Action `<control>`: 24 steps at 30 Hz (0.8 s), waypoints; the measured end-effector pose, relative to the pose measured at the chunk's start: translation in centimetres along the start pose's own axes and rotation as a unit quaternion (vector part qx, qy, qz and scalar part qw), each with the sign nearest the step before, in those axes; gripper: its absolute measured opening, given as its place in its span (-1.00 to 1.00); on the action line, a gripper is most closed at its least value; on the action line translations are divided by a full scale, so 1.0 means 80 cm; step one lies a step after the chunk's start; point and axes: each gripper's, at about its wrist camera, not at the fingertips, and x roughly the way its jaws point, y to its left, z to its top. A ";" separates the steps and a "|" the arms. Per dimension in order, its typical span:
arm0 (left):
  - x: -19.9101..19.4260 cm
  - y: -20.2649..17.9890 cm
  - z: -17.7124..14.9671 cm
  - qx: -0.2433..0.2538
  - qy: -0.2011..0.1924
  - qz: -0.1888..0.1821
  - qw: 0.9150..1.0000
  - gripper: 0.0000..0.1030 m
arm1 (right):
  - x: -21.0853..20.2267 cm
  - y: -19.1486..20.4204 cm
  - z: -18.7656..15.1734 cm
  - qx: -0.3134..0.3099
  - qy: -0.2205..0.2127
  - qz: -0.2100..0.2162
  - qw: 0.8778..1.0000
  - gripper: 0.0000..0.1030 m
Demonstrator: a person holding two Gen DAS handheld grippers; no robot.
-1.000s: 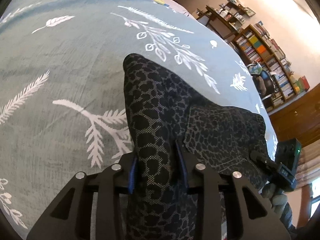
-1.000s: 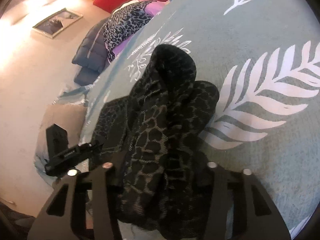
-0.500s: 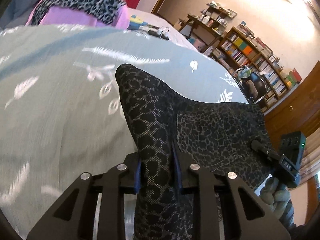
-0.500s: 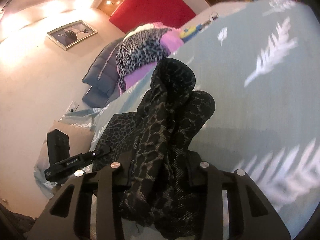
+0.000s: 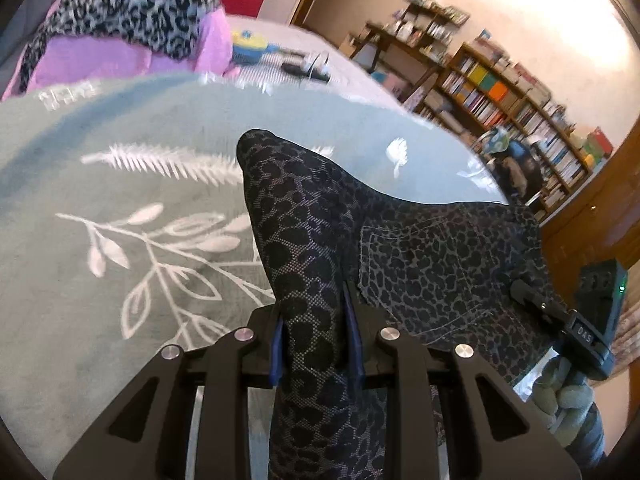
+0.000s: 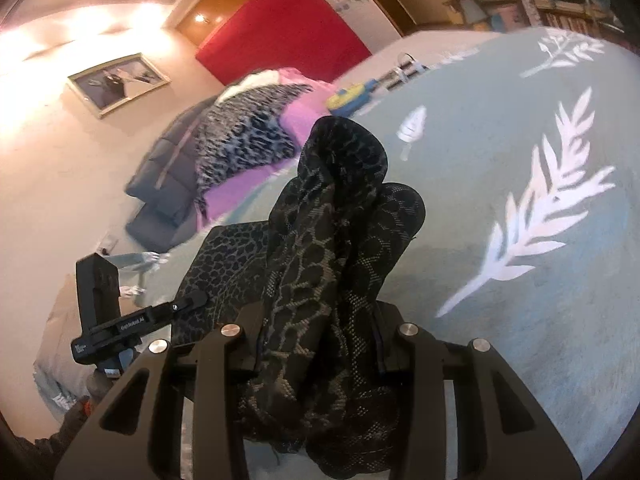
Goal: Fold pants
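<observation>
Pants (image 5: 304,240) pinched between both grippers' fingers (image 5: 351,320) above bedspread (image 5: 120,184)

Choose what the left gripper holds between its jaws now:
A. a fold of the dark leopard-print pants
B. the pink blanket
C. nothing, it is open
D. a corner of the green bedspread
A: the left gripper has its jaws closed on a fold of the pants, which rise above the bedspread.

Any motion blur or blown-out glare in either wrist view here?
Left wrist view: the far purple and leopard bedding smears, ceiling light clips top right, the dark leopard-print pants stay sharp. Right wrist view: wall glare clips top left, the teal leaf-print bedspread edges are soft.
</observation>
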 end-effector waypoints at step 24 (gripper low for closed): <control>0.023 -0.010 -0.023 0.044 -0.007 0.139 0.989 0.41 | -0.028 0.039 -0.015 -0.104 -0.056 -0.142 0.983 0.37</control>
